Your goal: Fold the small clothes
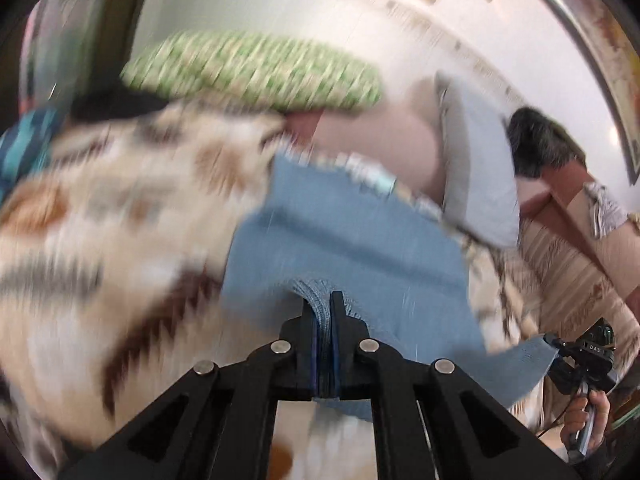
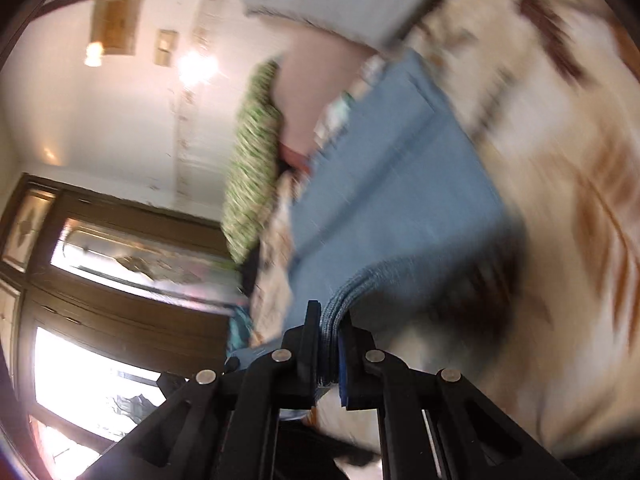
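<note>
Blue garment (image 1: 344,248) is pinched at both ends right now. In the left wrist view the left gripper (image 1: 323,316) sits bottom centre of the frame, jaws squeezed together on a bunched fold of the blue knit fabric, ribbed edge poking up between the fingers. From there the cloth fans out up and to the right across the middle of the frame, and one corner stretches to the lower right, where the right gripper (image 1: 554,346) has hold of it, with a hand (image 1: 586,420) on its handle below.

Right wrist view, same deal: right gripper (image 2: 330,320) at bottom centre, jaws clamped on a thick stacked edge of the blue garment (image 2: 396,184), which spreads up through the centre of the frame.

Under the garment is a patterned cream and brown blanket (image 1: 100,220), filling the left side of the left view and the right side of the right view. Further out: a green patterned pillow (image 1: 256,72) upper left, a grey pillow (image 1: 476,168) right of centre. Everything's pretty motion-blurred, so finer detail is hard to make out
</note>
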Available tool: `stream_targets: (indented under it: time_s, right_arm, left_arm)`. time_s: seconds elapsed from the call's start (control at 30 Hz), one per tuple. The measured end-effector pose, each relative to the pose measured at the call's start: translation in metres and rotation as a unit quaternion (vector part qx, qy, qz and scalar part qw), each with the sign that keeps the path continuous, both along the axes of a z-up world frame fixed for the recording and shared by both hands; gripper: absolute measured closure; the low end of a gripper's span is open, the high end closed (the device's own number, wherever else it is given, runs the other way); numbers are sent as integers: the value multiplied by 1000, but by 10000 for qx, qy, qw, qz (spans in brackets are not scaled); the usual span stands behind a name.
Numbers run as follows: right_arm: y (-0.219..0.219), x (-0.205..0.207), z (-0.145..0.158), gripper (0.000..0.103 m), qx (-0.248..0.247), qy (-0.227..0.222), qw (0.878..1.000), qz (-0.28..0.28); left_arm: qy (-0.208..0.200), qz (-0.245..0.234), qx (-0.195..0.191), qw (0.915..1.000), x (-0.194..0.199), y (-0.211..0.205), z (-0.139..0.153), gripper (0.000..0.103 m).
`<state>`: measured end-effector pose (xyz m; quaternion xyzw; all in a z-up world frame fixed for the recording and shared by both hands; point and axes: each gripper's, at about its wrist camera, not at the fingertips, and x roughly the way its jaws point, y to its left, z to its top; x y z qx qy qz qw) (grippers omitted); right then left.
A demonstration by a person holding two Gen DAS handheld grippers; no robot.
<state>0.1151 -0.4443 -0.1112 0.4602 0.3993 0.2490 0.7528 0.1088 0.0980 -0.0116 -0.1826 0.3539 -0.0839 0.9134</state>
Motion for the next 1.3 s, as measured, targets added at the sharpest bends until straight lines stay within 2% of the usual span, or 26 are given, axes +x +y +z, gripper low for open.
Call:
stream_targets:
  time_s: [0.1,0.2,0.3,0.37,0.47,0.53,0.6,0.63,0.67,0.7,0.77,0.83,0.87,1.0,1.13,1.23,1.3]
  right_arm:
    - [-7,64,24,96,113,-328,9993,-170]
    - [-6,141,43,96,5,-527,9980,-344]
    - [-7,207,53,96,-161,-646,9965,-508]
    - [-7,250,48,96,-308,-601,9959,-607]
    - [-2,314,16,96,-641,-329,9949,-704]
    - [0,346,-13,96,-785,-87,9944,-697]
    - [5,374,-52,92,-868,424,9925,-748]
    - [7,384,-76,87,-1055,752,9878,-861]
    - [7,390,-85,79,-1136,885,9856,-886]
    - [8,392,-96,75,-1064,903,9861,-898]
    - [8,389,-95,65,-968,588,9889,-964]
    - [11,386,-85,28,-892,373,9917,-850]
    - [13,385,-78,24,-975,331,9909,-864]
    - [12,356,-41,22,-1236,58,9874,-988]
    - [0,307,-19,22,-1008,-98,9892,-1056]
    - [-7,252,-22,21,-703,-119,9919,-1053]
    - [-9,215,-36,21,-490,39,9934,-1040]
  left_arm:
    - [-310,62,36,9995,66,-3,22,98]
    - [-458,121,59,9989,132,-9,34,98]
    - [-584,167,344,9976,198,-22,33,98]
    - [-537,237,563,9967,247,-32,20,98]
    - [-311,370,673,9966,299,-40,-14,98]
    - [51,376,834,9958,334,-45,-47,97]
    - [577,413,947,9930,364,-50,-88,94]
    - [778,447,1070,9902,373,-51,-101,86]
    - [992,523,1200,9864,381,-49,-113,73]
    - [1062,531,1090,9869,383,-45,-118,67]
    - [808,563,794,9920,375,-36,-114,45]
    - [585,821,940,9905,363,-31,-103,31]
    - [396,877,968,9906,353,-27,-93,30]
    - [51,881,1013,9909,325,-14,-58,30]
    - [-358,1107,984,9883,279,10,-26,23]
    - [-406,1247,787,9882,230,25,-26,21]
    - [-139,1205,576,9909,197,26,-39,21]
